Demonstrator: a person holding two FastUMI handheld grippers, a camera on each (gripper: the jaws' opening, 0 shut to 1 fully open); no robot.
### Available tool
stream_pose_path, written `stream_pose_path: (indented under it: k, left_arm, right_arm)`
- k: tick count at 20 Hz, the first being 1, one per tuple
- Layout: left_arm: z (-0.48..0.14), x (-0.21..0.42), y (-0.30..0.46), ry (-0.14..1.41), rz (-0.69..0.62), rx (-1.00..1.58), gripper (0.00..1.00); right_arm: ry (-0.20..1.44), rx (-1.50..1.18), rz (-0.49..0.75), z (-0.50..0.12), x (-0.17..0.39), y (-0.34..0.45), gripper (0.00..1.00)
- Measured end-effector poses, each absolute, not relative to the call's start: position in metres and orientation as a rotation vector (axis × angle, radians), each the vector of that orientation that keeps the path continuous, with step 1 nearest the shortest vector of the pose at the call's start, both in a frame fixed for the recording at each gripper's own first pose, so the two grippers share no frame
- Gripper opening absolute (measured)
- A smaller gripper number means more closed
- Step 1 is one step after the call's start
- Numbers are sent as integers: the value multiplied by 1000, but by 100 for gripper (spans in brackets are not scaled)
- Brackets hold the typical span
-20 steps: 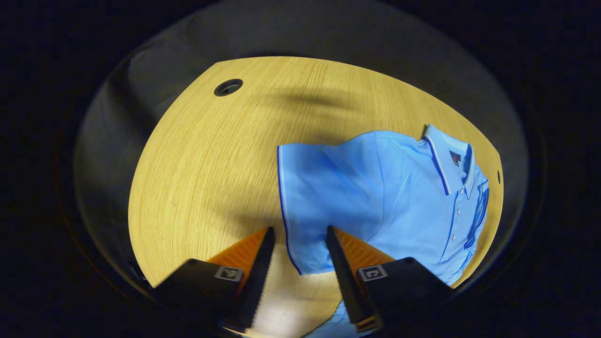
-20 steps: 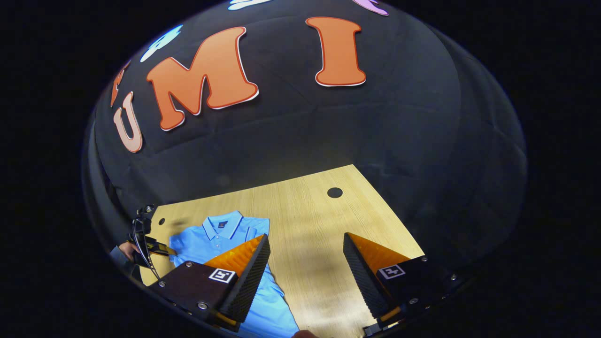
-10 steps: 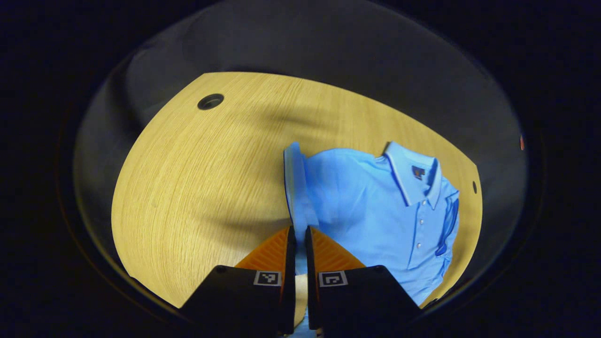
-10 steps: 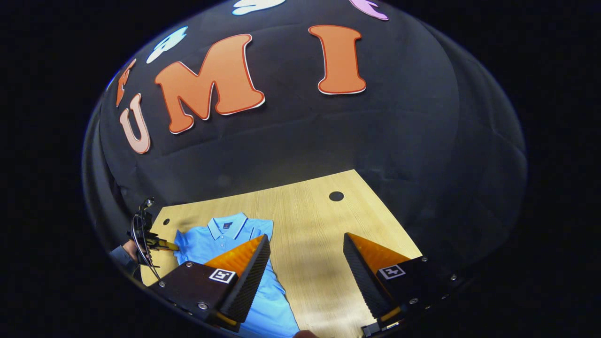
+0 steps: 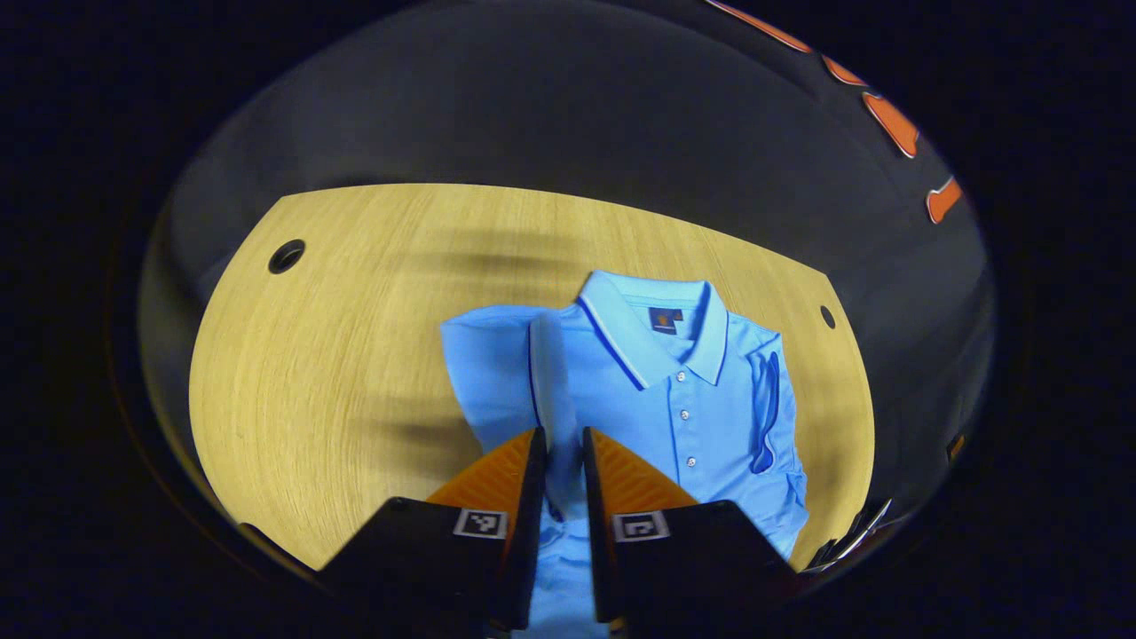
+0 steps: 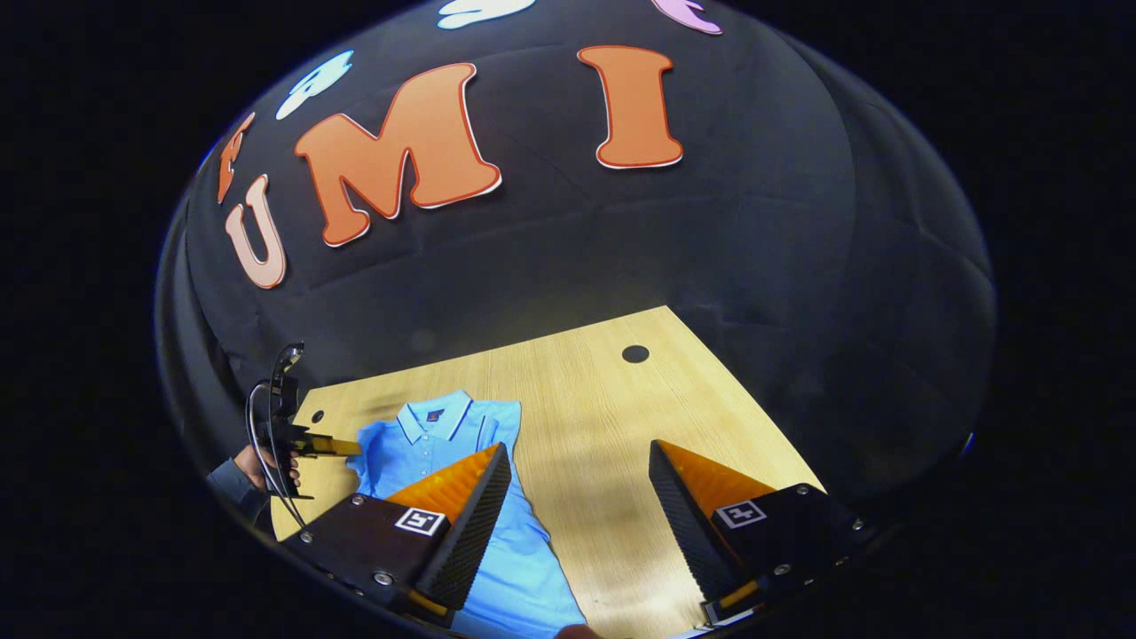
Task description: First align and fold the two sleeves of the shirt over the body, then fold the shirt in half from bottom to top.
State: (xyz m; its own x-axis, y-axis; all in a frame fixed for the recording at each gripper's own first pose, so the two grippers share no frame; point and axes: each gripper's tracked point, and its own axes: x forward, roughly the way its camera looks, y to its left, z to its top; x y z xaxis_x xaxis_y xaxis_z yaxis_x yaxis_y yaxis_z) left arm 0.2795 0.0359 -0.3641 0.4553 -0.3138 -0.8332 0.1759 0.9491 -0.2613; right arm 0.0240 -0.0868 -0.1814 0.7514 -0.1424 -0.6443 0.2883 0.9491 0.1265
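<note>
A light blue polo shirt [image 5: 674, 390] lies face up on the wooden table [image 5: 337, 355], collar toward the far side. My left gripper [image 5: 563, 437] is shut on the shirt's left sleeve [image 5: 543, 373], which stands up as a lifted fold between the fingers, over the body's left side. The other sleeve [image 5: 769, 404] lies folded onto the body. In the right gripper view the shirt [image 6: 426, 439] sits at lower left. My right gripper [image 6: 579, 451] hangs open above the bare table beside it, nothing between its fingers. The left gripper [image 6: 297, 442] shows at far left, held by a hand [image 6: 257, 466].
The table has round cable holes [image 5: 286, 256] [image 5: 827, 316] near its far corners, one also in the right gripper view [image 6: 635, 353]. Black cloth walls [image 6: 621, 248] close in behind the table. Bare wood lies left of the shirt [image 5: 293, 399] and to its right [image 6: 621, 408].
My left gripper went from open around the sleeve edge to shut on it, then lifted the sleeve and carried it toward the shirt's body. The right gripper barely moved.
</note>
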Motion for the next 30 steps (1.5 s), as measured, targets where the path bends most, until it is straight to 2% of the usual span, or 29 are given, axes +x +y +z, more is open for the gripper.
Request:
stream_pose_path:
  k: [2, 4, 10, 15, 24, 30]
  left_arm:
    - [-363, 268, 21, 1067, -365, -148, 61]
    - [-367, 256, 24, 1064, -357, -122, 100]
    - [-337, 203, 54, 988, -270, -81, 100]
    - [-322, 119, 70, 972, -228, -101, 100]
    - [-340, -21, 90, 1007, -188, -70, 100]
    - [-364, -81, 92, 1027, -178, -37, 100]
  right_arm:
    - [682, 227, -247, -181, 14, -85, 95]
    - [693, 227, -245, -183, 4, -83, 95]
    - [719, 215, -160, -192, -26, -58, 95]
    - [776, 213, -54, -215, -63, -30, 95]
    - [896, 179, 65, -270, -141, 7, 96]
    - [983, 159, 58, -317, -188, 6, 96]
